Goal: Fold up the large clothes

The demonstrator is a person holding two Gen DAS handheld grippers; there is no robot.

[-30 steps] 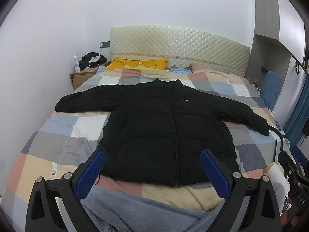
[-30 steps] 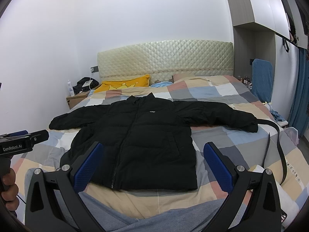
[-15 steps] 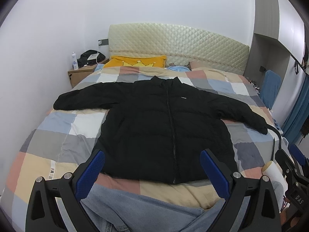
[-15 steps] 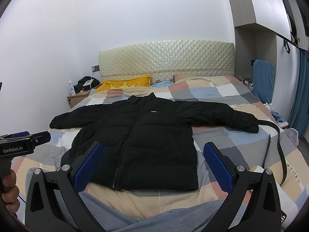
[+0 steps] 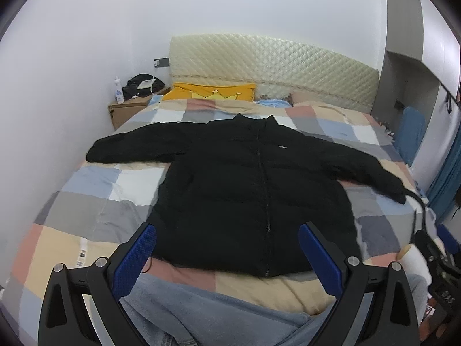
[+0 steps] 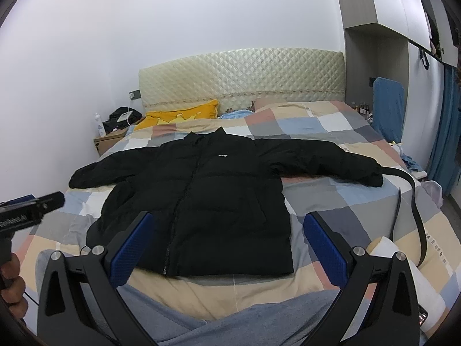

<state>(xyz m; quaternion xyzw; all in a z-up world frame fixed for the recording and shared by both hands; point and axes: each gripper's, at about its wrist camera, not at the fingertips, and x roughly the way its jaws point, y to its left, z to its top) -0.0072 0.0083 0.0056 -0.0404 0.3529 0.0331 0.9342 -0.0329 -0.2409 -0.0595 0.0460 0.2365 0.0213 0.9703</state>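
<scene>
A black puffer jacket (image 5: 247, 190) lies flat and zipped on the checkered bed (image 5: 95, 201), collar toward the headboard, both sleeves spread out sideways. It also shows in the right wrist view (image 6: 201, 201). My left gripper (image 5: 227, 248) is open and empty, held above the jacket's hem at the foot of the bed. My right gripper (image 6: 226, 242) is open and empty, also above the hem. The left gripper's body (image 6: 28, 210) shows at the left edge of the right wrist view.
A black belt (image 6: 415, 201) lies by the right sleeve's cuff. A yellow pillow (image 5: 213, 92) sits at the quilted headboard (image 5: 273, 57). A bedside table (image 5: 129, 109) stands far left. Grey-blue cloth (image 6: 230, 317) lies at the near edge. A blue chair (image 6: 386, 109) stands right.
The left wrist view has tilted down and shifted slightly, so the jacket sits higher and a bit nearer. The right gripper has barely moved. Both grippers stay open.
</scene>
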